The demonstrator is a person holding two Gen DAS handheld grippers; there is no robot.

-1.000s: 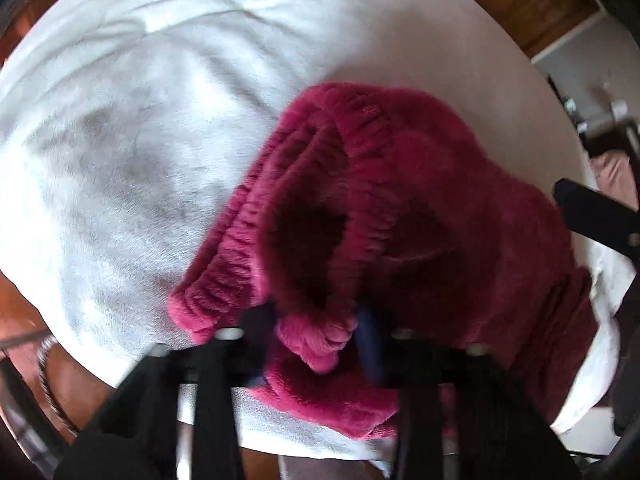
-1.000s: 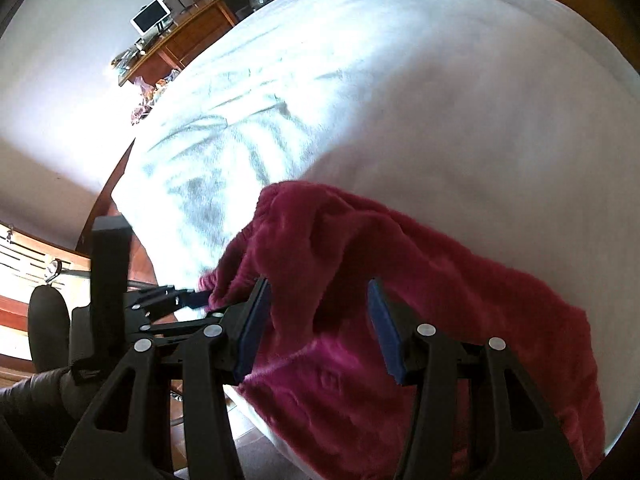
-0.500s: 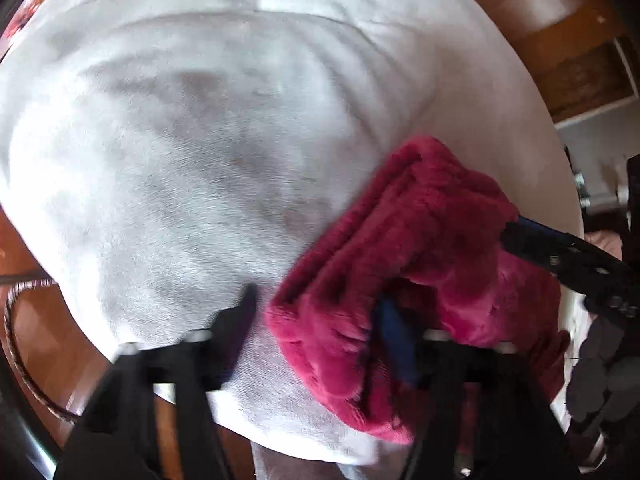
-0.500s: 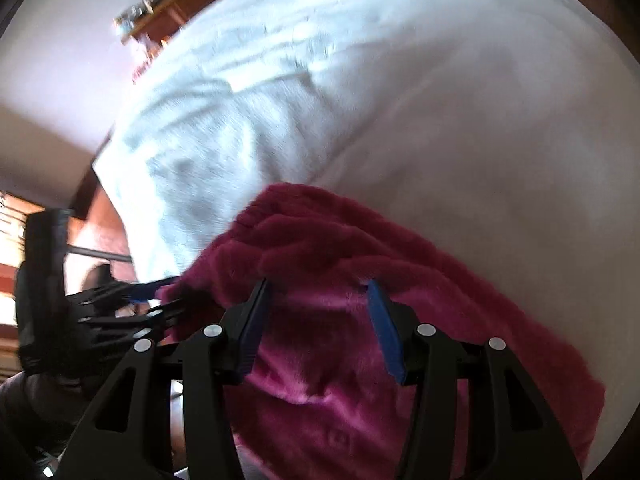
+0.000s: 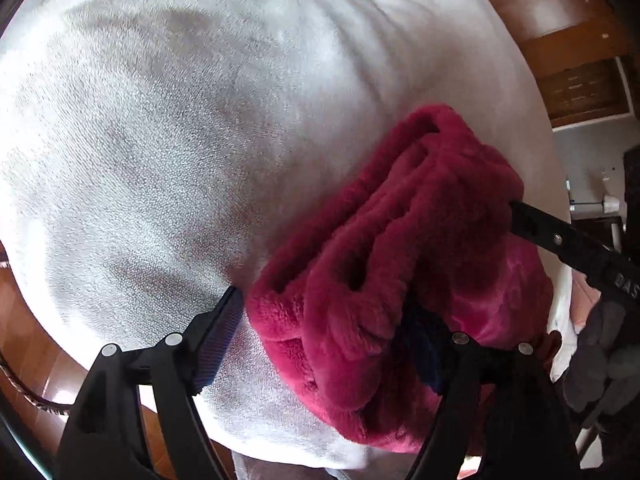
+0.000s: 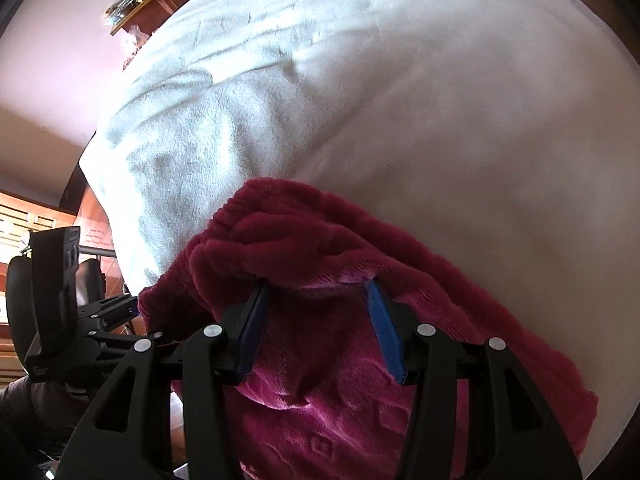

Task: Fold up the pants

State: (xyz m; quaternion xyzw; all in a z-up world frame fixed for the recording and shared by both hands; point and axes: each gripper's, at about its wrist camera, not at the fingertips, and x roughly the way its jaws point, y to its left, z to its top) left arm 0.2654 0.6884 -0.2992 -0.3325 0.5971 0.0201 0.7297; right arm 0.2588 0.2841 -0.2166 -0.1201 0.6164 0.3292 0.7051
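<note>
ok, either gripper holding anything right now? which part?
Cannot tell. Both grippers' jaws stand wide: the left gripper straddles a bunched fold of the pants, the right gripper reaches under the folded edge.

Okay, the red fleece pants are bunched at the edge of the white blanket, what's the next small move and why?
Probably close the left hand-held gripper on the thick folded edge of the pants. Its jaws stand open around that edge, and the right hand-held gripper is open too, with the cloth between its jaws, so nothing is gripped. The pants lie bunched on the blanket.

The pants [image 5: 392,264] lie bunched on the blanket [image 5: 168,152] at its near right edge, between both grippers.
</note>
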